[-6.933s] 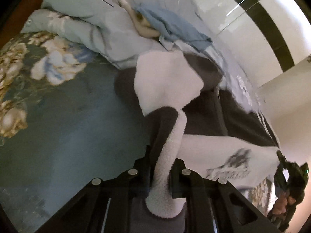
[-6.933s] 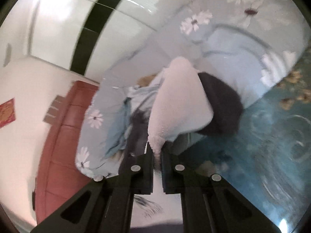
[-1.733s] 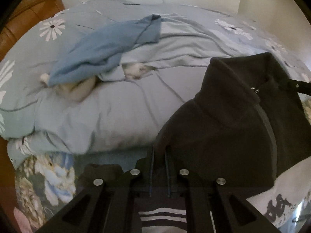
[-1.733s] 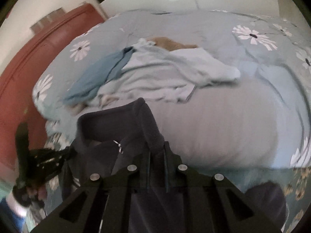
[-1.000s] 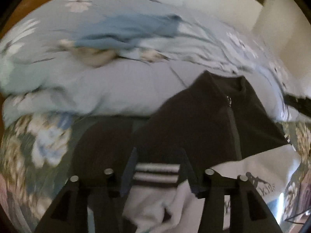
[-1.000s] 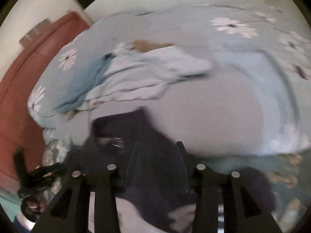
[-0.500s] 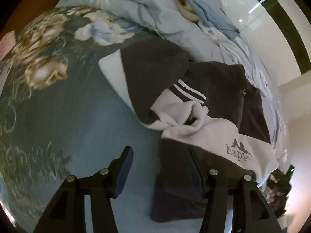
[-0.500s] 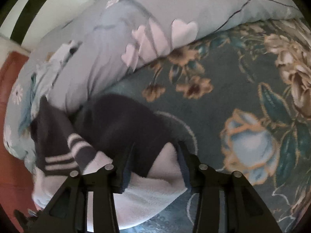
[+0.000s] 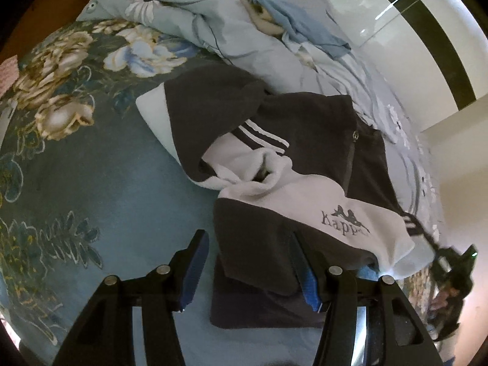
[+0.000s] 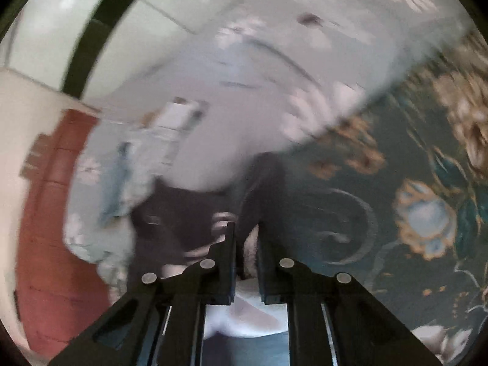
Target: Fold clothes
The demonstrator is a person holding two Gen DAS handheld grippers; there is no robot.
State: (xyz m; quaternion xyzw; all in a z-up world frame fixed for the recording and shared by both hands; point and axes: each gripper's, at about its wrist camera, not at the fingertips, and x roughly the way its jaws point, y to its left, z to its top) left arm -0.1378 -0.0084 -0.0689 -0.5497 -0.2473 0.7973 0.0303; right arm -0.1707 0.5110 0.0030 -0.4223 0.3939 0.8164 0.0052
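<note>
Left gripper (image 9: 250,262) spread wide over the black-and-white fleece jacket (image 9: 283,164), hem corner lying loose between unpressed pads on the teal floral bedspread (image 9: 91,189). Right gripper (image 10: 246,244) just clamped onto jacket's sleeve (image 10: 262,183).

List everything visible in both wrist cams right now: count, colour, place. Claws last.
fleece jacket: 1, black and white with a grey logo, lying rumpled on the bedspread
bedspread: 1, dark teal with cream and blue flowers, covering the bed under the jacket
duvet: 1, pale blue with white daisies, heaped beyond the jacket
blue garment: 1, mid blue, on top of the duvet
headboard: 1, reddish brown, left edge of the right wrist view, blurred
wall: white with a black stripe, behind the bed
left claw: 1, black with blue pads, open, the jacket's dark hem between its fingers, pads not pressing
right claw: 1, black, just closed, shut on a fold of the fleece jacket
</note>
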